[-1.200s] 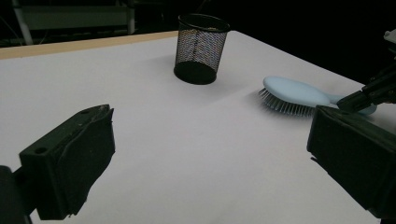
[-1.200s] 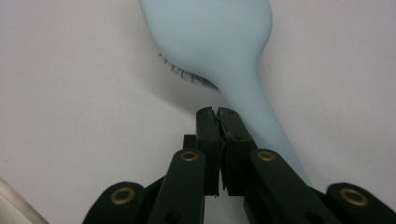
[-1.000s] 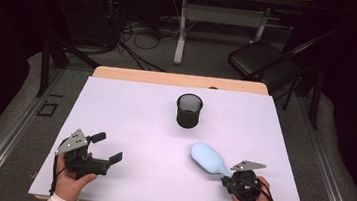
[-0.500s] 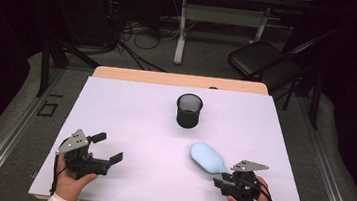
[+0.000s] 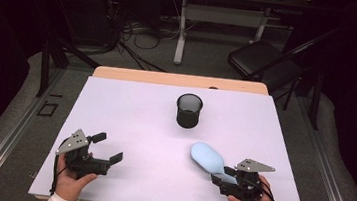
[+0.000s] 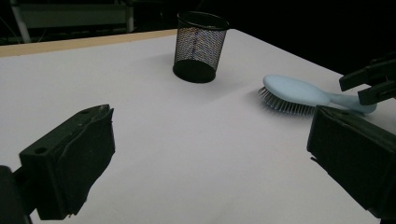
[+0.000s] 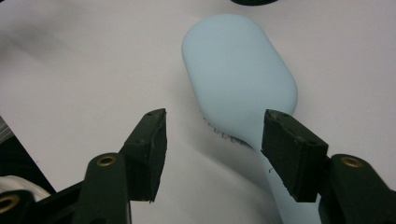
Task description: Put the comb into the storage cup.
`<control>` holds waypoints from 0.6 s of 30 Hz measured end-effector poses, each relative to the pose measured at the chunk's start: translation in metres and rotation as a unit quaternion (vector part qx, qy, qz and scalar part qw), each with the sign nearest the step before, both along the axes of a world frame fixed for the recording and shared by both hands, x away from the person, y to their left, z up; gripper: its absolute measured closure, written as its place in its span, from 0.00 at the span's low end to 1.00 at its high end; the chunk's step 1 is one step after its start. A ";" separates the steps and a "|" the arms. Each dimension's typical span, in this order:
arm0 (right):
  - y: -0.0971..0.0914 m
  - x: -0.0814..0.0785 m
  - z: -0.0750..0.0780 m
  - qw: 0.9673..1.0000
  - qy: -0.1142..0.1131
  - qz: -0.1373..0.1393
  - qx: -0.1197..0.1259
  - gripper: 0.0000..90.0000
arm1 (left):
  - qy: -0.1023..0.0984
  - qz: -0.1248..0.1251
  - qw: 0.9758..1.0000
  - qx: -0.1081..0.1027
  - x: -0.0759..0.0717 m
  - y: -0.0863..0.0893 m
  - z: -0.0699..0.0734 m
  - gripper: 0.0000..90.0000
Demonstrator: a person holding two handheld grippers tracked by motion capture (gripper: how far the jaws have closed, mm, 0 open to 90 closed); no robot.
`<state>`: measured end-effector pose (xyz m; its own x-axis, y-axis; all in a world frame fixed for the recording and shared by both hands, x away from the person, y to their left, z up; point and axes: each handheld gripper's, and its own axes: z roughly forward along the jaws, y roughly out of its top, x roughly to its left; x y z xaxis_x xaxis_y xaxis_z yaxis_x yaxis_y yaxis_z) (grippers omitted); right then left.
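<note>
A light blue hairbrush (image 5: 206, 157) lies bristles down on the white table (image 5: 140, 111), its head pointing away and to the left. My right gripper (image 5: 222, 176) sits at the brush's handle end near the front edge. Its jaws have just been opening and now stand apart (image 7: 215, 119), with the handle (image 7: 275, 186) running back between them close to the right jaw, neither pad pressing on it. A black mesh cup (image 5: 188, 110) stands upright in the middle of the table. My left gripper (image 5: 107, 147) rests at the front left, open, with nothing between its fingers (image 6: 210, 126).
In the left gripper view the cup (image 6: 200, 46) and the brush (image 6: 292, 91) lie ahead, and the right gripper (image 6: 369, 86) is at the far right. A wooden strip (image 5: 178, 79) runs along the far edge of the table. A black chair (image 5: 261, 59) stands on the floor beyond.
The right gripper's jaws have spread apart around the brush handle. The brush and both hands stay where they were.
</note>
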<state>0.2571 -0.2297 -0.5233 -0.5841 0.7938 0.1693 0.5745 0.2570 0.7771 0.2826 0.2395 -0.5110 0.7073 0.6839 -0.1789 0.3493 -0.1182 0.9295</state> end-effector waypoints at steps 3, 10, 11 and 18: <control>-0.002 0.000 0.001 1.000 -0.019 -0.008 -0.005 0.40 | -0.001 0.000 1.000 0.000 0.000 0.000 0.000 0.01; -0.008 0.001 0.005 0.999 -0.025 -0.026 0.001 0.25 | 0.000 0.000 1.000 0.001 0.000 0.000 0.000 0.01; -0.009 0.001 0.005 0.999 -0.023 -0.029 0.000 0.23 | 0.000 -0.001 1.000 0.001 0.000 0.000 0.000 0.01; -0.013 0.003 0.005 0.999 -0.018 -0.043 -0.014 0.06 | 0.000 -0.001 1.000 0.000 0.000 0.000 0.000 0.01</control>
